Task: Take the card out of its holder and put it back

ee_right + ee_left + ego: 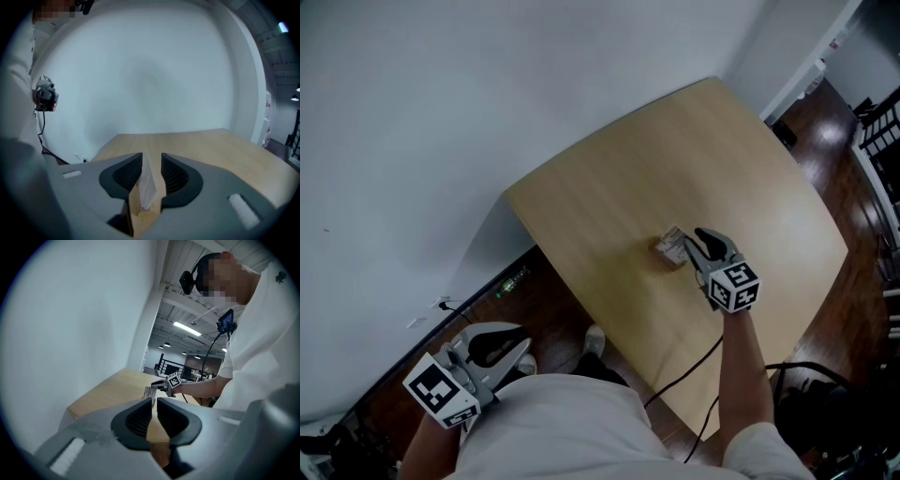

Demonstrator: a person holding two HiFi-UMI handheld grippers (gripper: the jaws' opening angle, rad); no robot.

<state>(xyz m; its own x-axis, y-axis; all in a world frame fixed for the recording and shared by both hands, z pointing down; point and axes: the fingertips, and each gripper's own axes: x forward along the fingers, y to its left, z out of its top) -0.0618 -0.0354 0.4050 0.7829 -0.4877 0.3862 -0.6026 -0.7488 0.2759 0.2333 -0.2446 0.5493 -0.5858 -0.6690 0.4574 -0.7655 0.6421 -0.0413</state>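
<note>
A small wooden holder point(666, 251) stands mid-table with a pale card point(676, 238) upright in its slot. My right gripper point(697, 244) reaches it from the near right. In the right gripper view the card point(148, 182) stands in the holder point(139, 216) between the jaws of the right gripper point(151, 162). It rests near the left pad with a gap on the right, so the gripper is open around it. My left gripper point(518, 348) hangs off the table at the lower left. Its jaws point(154, 402) are nearly together and hold nothing.
The light wooden table point(741, 159) is bare apart from the holder and stands against a white wall point(487, 94). A black cable point(680, 375) runs from my right gripper over the near edge. Dark floor and black furniture point(881, 122) lie to the right.
</note>
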